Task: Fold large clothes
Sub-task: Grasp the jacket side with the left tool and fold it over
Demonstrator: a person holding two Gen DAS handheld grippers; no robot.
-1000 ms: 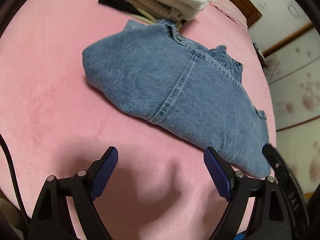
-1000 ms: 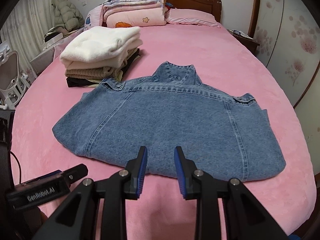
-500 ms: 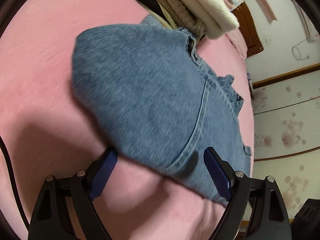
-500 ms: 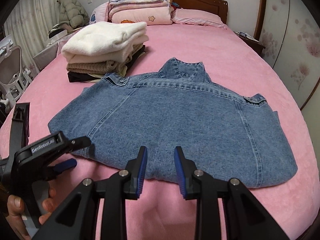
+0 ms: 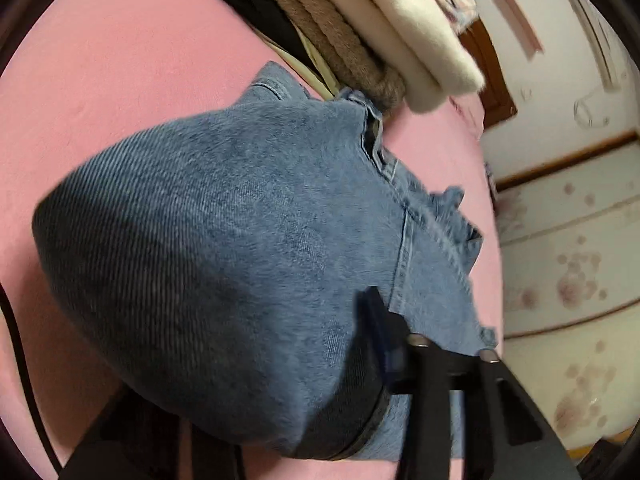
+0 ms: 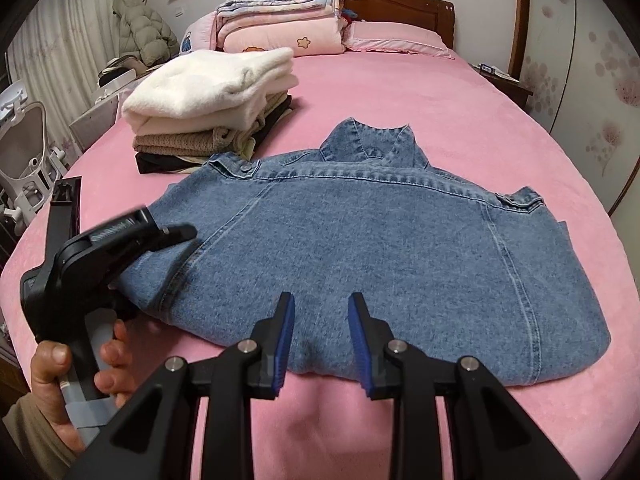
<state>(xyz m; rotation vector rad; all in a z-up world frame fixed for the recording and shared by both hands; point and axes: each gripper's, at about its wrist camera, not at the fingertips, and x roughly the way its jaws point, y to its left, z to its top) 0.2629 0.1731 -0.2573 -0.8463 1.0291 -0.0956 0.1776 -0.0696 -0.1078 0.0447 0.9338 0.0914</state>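
Observation:
A blue denim jacket [image 6: 360, 224] lies back-up and partly folded on the pink bed, collar toward the headboard. It fills the left wrist view [image 5: 224, 240]. My left gripper [image 6: 132, 264] sits at the jacket's left folded edge. Its jaws stand open around the denim, one finger [image 5: 380, 336] showing on top and the other hidden under the cloth. My right gripper [image 6: 320, 344] is partly open and empty, its tips just over the jacket's near hem at the middle.
A stack of folded clothes [image 6: 212, 104] topped by a white sweater stands at the back left, just beyond the jacket's left shoulder. Folded quilts and a pillow [image 6: 288, 20] lie by the wooden headboard. The pink bed's [image 6: 500, 128] edge curves along the right.
My left gripper has moved forward from the bare bedspread onto the jacket's left edge, and the denim now lies between its fingers. My right gripper has crept slightly forward to the hem.

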